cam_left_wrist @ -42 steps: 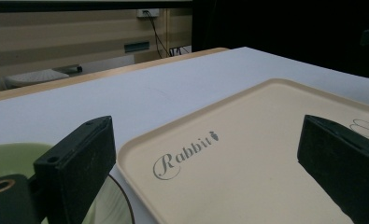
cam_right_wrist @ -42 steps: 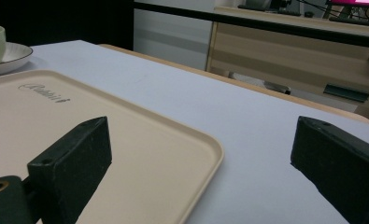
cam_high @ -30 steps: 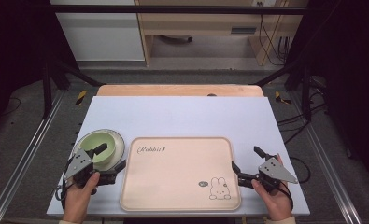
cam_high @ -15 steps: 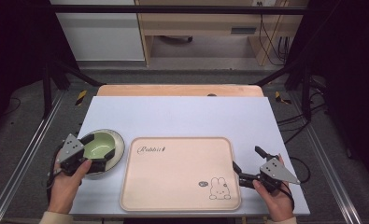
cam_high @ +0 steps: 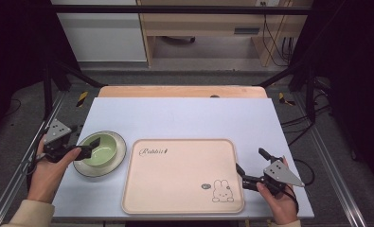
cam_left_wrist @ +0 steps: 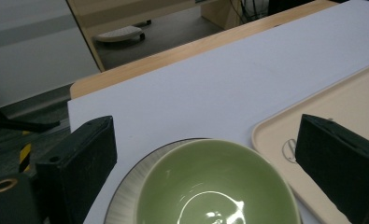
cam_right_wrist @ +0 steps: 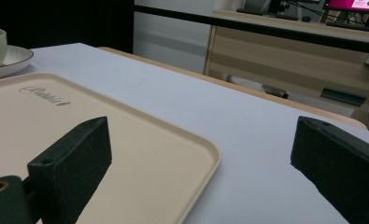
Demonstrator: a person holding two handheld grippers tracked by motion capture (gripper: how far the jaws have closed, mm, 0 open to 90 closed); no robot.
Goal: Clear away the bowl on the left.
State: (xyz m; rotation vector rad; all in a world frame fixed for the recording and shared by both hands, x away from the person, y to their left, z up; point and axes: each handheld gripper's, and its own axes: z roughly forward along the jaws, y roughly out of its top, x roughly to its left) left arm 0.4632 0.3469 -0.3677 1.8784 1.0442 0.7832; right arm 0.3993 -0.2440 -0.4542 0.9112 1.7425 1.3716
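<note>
Lining up the left tool (cam_high: 91, 147), jaws spread wide, over the green ceramic bowl (cam_high: 101, 149).
Go low and pinch its near-left rim squarely; right tool (cam_high: 251, 167) sits spread too.

- A white table top (cam_high: 184, 118) lies over a wooden board (cam_high: 182, 91) that shows at its twelve o'clock edge.
- Beyond it, a pale wooden desk (cam_high: 208, 19) stands at twelve o'clock on a grey floor (cam_high: 175, 75).
- Cables (cam_high: 274, 33) hang at one o'clock.
- Black frame bars (cam_high: 49, 71) rise at ten and two o'clock.
</note>
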